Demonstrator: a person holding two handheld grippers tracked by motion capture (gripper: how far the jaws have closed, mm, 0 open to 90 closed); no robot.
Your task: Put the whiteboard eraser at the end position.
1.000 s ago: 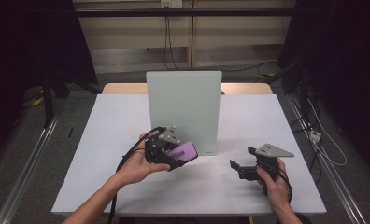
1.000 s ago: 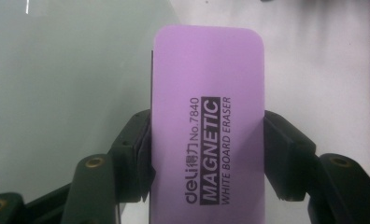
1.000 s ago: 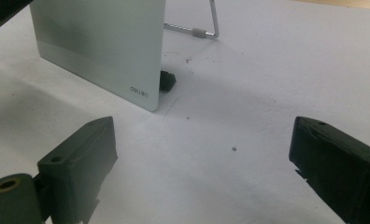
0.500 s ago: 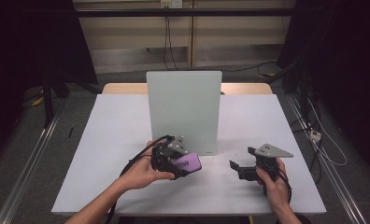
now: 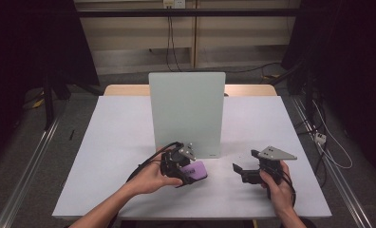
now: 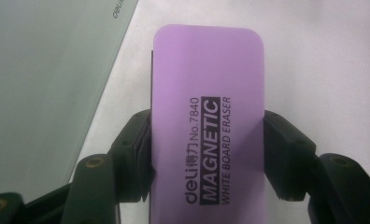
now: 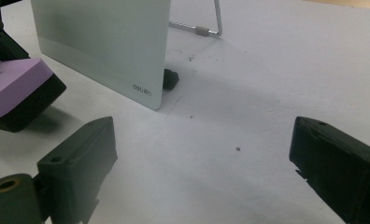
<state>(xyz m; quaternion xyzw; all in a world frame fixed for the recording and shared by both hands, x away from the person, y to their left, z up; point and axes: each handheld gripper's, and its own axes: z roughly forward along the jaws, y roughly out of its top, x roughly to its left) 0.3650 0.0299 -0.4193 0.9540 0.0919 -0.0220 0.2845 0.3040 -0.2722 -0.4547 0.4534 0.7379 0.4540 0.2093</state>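
Eraser (image 6: pixel 206 121) clenched in left tongs (image 5: pixel 188 172), its near end cut off; right tongs (image 5: pixel 238 170) released.

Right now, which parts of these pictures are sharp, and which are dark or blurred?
High view: the table is evenly lit, while the room around it is very dark. Left gripper view: the print on the purple eraser is sharp; its far end looks slightly soft. Right gripper view: the near jaws are blurred, and the eraser casts a soft shadow beside the whiteboard.

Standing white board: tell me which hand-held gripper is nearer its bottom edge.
Left. The left hand-held gripper sits just before the white board, clamping the purple eraser; the right hand-held gripper waits farther off.
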